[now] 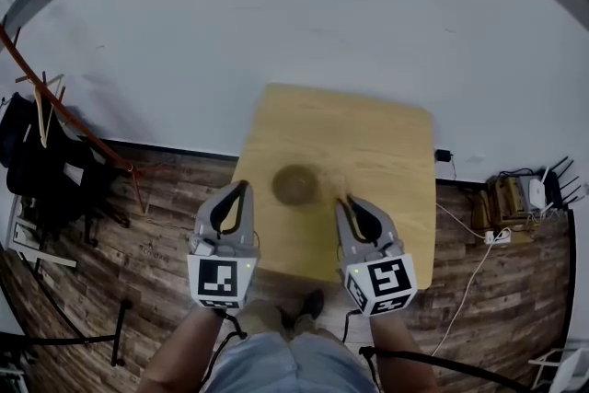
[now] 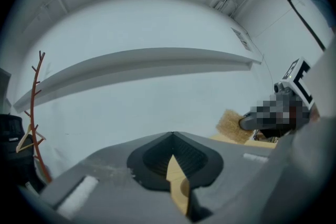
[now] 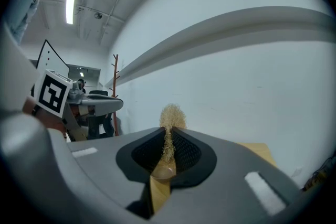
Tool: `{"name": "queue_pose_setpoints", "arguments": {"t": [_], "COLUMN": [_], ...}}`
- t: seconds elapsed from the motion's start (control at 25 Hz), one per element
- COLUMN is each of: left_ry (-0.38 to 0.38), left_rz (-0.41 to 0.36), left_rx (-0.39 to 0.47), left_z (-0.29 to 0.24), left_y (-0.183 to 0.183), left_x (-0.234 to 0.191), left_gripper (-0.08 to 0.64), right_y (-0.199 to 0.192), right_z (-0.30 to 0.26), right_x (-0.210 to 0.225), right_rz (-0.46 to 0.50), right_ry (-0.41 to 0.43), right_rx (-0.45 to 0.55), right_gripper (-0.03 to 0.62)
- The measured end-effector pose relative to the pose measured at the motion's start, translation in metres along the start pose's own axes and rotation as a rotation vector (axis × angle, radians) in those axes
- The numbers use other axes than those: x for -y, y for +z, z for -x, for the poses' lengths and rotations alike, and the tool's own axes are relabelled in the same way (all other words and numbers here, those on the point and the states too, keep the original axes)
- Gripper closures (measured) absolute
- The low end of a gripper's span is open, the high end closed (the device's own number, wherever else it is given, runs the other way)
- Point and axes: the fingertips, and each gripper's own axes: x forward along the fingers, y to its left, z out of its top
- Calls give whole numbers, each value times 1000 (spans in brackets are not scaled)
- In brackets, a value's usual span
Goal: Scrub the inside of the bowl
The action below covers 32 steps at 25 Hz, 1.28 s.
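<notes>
No legible text or numbers

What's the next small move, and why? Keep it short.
Probably carry the right hand-held gripper, shut on the fibrous scrub pad, forward and left over the bowl: the pad is held short of the bowl, not in it. The left hand-held gripper is shut on nothing, beside the bowl.

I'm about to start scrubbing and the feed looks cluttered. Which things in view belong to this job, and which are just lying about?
For the job:
- bowl on the table
- fibrous scrubber, pinched in the right gripper
- left gripper, shut and empty

Lying about:
- coat rack
- power strip
- white cable
</notes>
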Motion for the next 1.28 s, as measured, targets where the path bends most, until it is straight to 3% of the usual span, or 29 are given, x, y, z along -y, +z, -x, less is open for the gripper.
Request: {"name": "queue_pose_setpoints", "arguments": {"t": [0.16,0.48,0.88,1.28], "left_ry": [-42,-147,-256,-361], "left_rz": [-26,35,178,266], "left_rx": [-10,-99,-233,-321], "left_z": [-20,-67,-106,-117], "left_y": [-8,-63,-139,-186], "left_x": [-4,-6,-5,19], "left_gripper": [538,538,528,451], "right_y": [-3,-39,-73,-105], "right_z": [-12,-35,-63,-62], "right_x": [9,23,24,25], "right_rz": [-5,-54,-96,-135], "right_ry": [-24,-110,-171,-225], "right_rx": [-18,-101,-176,-227], "right_gripper": [557,557,557,557]}}
